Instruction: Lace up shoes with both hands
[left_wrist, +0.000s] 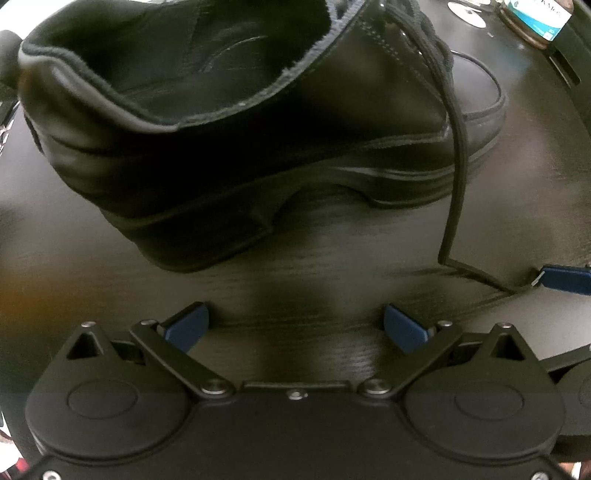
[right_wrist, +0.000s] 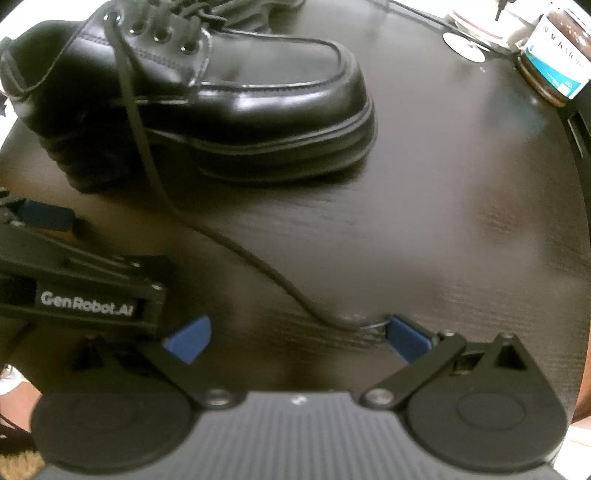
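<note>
Shoe (right_wrist: 221, 92) on table (right_wrist: 443, 221), lace (right_wrist: 258, 266) trailing; both hand-held grippers (left_wrist: 295, 328) (right_wrist: 299, 336) spread wide, empty.

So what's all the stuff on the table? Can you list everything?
shoe: one, shiny black, on the table, toe pointing away from the claws
lace: one loose end, black, trails from the shoe across the table to the right claw's blue fingertip
jar: one, brown with a blue and white label, far right corner
disc: one, white, near the jar
table: one, dark wood
left claw: open, empty
right claw: open, lace end beside one fingertip
</note>
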